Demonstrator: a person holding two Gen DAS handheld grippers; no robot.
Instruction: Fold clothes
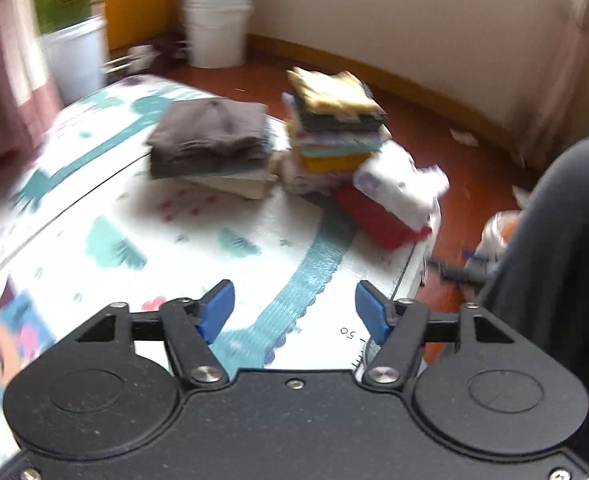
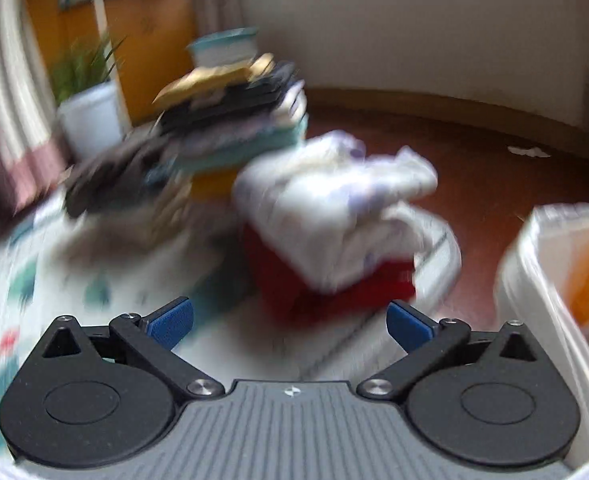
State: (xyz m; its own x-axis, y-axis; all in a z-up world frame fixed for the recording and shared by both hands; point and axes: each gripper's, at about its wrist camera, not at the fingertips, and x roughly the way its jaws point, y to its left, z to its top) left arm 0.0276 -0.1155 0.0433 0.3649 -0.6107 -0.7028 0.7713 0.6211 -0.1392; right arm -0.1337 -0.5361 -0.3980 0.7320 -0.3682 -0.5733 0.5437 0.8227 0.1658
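Reaching with both grippers empty, left gripper [image 1: 294, 312] half open, right gripper [image 2: 290, 324] wide, toward the white garment [image 2: 334, 204] slumped on red cloth [image 2: 334, 292] at the mat [image 1: 222, 216] edge: light, floppy, best pinched at a hem.

White bucket [image 1: 216, 26], potted plant [image 1: 72, 36], play mat [image 1: 106, 216].

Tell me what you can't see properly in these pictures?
- White garment on the red folded item: right wrist view, motion blur hides whether it is folded.
- Tall stack: left wrist view, lower layers too blurred to count.
- White bin: right wrist view, cut off by the edge; orange contents unclear.
- Dark shape: left wrist view, cut off, unidentifiable.
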